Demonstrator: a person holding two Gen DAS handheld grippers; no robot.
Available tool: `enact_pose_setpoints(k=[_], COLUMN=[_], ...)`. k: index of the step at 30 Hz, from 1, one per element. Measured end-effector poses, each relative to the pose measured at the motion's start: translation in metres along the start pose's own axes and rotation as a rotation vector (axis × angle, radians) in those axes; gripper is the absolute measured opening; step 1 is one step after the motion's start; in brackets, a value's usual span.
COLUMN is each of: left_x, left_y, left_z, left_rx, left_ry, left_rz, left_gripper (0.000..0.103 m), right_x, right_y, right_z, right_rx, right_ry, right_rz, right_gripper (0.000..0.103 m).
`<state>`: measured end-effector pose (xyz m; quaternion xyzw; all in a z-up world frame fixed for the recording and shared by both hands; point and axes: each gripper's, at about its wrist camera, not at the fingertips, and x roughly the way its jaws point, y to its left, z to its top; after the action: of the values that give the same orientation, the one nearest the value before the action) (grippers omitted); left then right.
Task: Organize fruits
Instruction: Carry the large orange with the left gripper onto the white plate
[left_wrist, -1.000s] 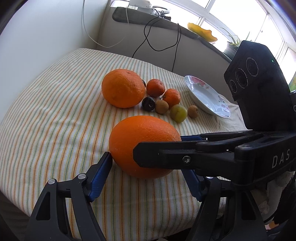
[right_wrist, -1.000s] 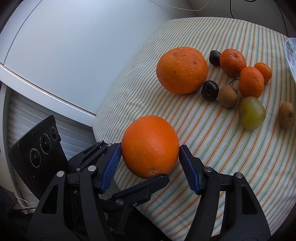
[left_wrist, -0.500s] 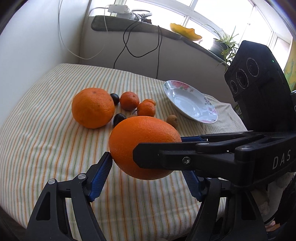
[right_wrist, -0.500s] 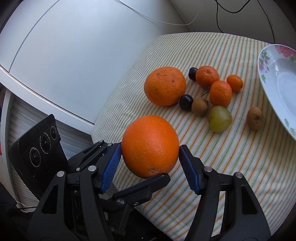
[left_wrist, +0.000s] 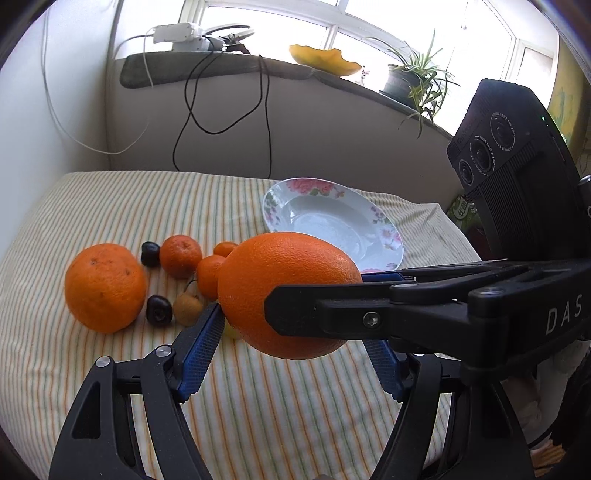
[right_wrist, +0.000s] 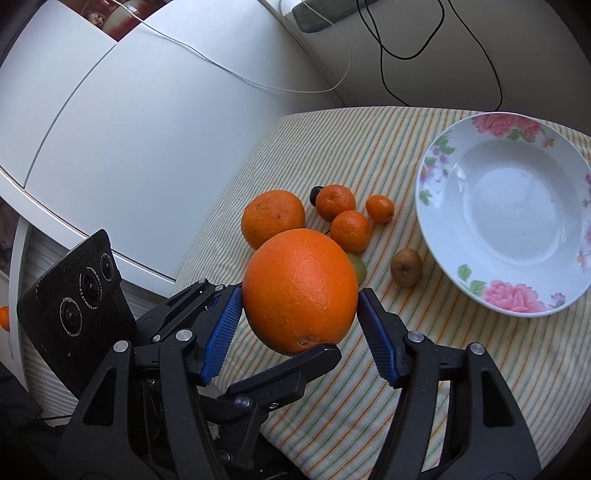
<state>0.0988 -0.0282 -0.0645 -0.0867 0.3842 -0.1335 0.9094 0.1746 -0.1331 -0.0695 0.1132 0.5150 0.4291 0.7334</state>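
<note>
While the held orange (right_wrist: 299, 288) hangs in the air above the near part of the striped cloth (right_wrist: 480, 369), the right gripper (right_wrist: 299, 295) has it squeezed between its two blue pads, with the jaws spread wide to fit such a big fruit. The left gripper (left_wrist: 291, 328) reaches around the same orange. One of its pads touches the fruit, but the other is hidden behind the right gripper, so I cannot tell if it is really holding on.

I think the step now is carrying this orange over to the flower plate (right_wrist: 436, 229). The plate sits to the right and a bit farther away, with nothing in it. The next move needs a slow trip to the right, over the little fruits, and then a soft drop down into the middle of the plate so the orange does not roll out.

Here is the count. There are two big oranges: the held one and the resting orange (right_wrist: 271, 218) on the left. There are three small mandarins (right_wrist: 334, 202), two dark cherries (left_wrist: 159, 309), two little brown fruits (right_wrist: 406, 267) and one green fruit (right_wrist: 357, 266), partly hidden behind the held orange. There is one plate.
</note>
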Motion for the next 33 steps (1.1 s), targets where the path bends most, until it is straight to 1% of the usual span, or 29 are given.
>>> enact_pose_setpoints(k=[8,10,15,23,26,29,33], left_x=[0.032,0.043,0.069,0.103,0.113,0.123,0.132], left_y=[-0.022,-0.026,-0.037,-0.044,-0.047,-0.046,-0.045], left_z=[0.031,0.040,0.054,0.068,0.074,0.077,0.079], left_rx=[0.050,0.061,0.074,0.075,0.078,0.072,0.068], left_ry=[0.003,0.007,0.023,0.062,0.064,0.084,0.096], left_rz=[-0.043,-0.052,-0.073,-0.092,-0.091,-0.094,-0.100], left_gripper=[0.074,0.074,0.074,0.074,0.074,0.074,0.074], right_x=[-0.031,-0.027,-0.034,-0.039,-0.040,-0.037,-0.034], right_y=[-0.032,-0.042,-0.068,-0.104,-0.114,-0.125,-0.133], right_z=[0.018,0.025,0.039,0.049,0.055,0.060,0.063], right_rx=[0.030,0.040,0.068,0.118,0.131,0.147,0.145], right_ry=[-0.056,-0.067,-0.084,-0.091,-0.101,-0.098,-0.096], right_rz=[-0.039,-0.050,-0.071,-0.083,-0.080,-0.084,-0.096], right_gripper=[0.067,0.067,0.067,0.067,0.067,0.067,0.067])
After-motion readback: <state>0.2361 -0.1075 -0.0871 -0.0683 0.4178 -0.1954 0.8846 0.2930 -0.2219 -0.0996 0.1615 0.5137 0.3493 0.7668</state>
